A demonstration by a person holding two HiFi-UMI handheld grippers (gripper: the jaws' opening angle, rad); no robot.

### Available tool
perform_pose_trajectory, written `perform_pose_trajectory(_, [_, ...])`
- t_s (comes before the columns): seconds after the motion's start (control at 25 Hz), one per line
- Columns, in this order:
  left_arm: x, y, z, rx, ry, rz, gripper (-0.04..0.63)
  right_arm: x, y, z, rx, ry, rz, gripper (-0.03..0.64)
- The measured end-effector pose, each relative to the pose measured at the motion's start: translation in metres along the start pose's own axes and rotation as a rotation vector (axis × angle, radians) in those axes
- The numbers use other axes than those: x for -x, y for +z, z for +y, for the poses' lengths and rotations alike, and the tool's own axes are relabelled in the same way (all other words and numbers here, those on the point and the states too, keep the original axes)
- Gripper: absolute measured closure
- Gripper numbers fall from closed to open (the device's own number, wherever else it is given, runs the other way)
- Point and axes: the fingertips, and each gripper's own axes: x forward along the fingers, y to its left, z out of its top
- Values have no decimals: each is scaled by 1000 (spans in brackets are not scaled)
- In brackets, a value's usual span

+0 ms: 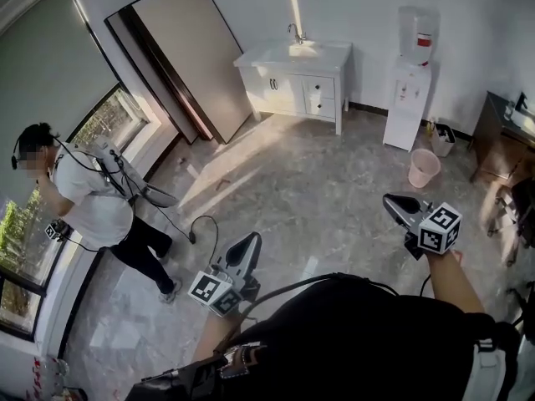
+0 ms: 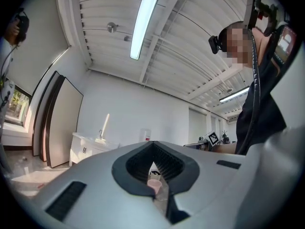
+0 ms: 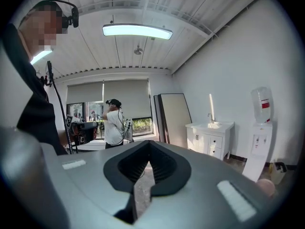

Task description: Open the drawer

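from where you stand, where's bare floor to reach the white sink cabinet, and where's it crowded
The wide floor between the leaning panel, sink cabinet and pink bucket is bare, right up to the cabinet's front. Crowded: the right side, with water dispenser, bucket and dark desk; and the left by the window, with a person and a cable.

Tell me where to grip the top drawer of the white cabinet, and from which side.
Probably its small dark handle, centred on the top drawer of the cabinet. Come from the front, since the panel is flat and faces the room.
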Motion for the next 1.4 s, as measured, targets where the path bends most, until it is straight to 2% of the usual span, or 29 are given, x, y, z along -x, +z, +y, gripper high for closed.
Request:
perform_pose_trajectory(0.2, [-26,-6,37,20,17,9,595,-40,5,-36,-5,10,24,615])
perform_pose_trajectory(0.36, [-59,-8,63,22,56,9,595,-74,11,-75,-11,52,16,615])
perform_pose_trajectory(0.56, [-116,0,80,-3,121,-10,595,-115,23,-140,-3,131,19,615])
perform_pose_trajectory(0.76, [-184,18,101,-32,192,-34,595,-149,60,-217,37,193,4,615])
perform_pose_trajectory(0.96, [-246,3,110,-32,209,-34,595,-172,71,-278,52,240,-7,615])
perform_pose_trajectory(1.2, [-290,-8,139,-16,220,-4,595,-199,63,-320,35,246,12,615])
perform_pose_trajectory(1.4, [-322,-8,181,5,190,-10,595,-222,58,-355,5,186,26,615])
